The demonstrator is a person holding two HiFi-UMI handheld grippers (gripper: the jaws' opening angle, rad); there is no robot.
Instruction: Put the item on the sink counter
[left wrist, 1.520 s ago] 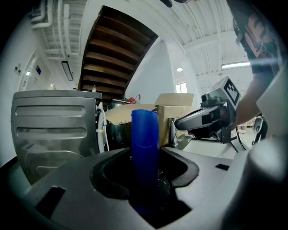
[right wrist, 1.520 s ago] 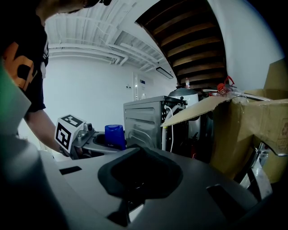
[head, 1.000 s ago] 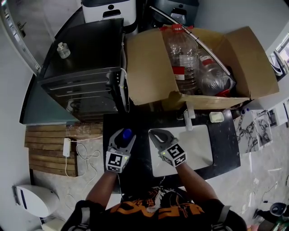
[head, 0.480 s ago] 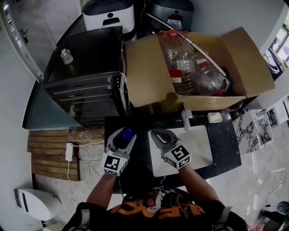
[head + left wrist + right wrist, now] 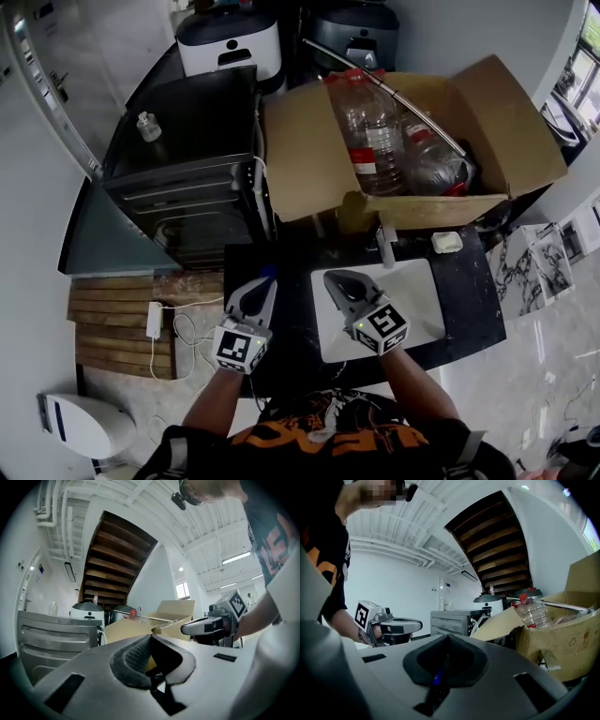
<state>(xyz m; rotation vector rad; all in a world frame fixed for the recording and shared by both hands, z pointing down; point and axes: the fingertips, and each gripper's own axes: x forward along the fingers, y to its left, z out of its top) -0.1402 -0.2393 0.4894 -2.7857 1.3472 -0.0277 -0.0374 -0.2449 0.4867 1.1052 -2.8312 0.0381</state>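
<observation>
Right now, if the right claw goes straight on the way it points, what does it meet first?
Probably the dark grey metal cabinet, right beside the brown cardboard box flap, though depth is unclear.

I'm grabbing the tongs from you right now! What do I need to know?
Left tongs: shut on a small blue-topped item, held over the black sink counter, just left of the white sink.
Right tongs: shut, over the sink. A thin blue sliver shows in their gap, too small to name.
Done: the item is at the counter.
Left: probably lower it onto the counter, open the left tongs and pull away.
</observation>
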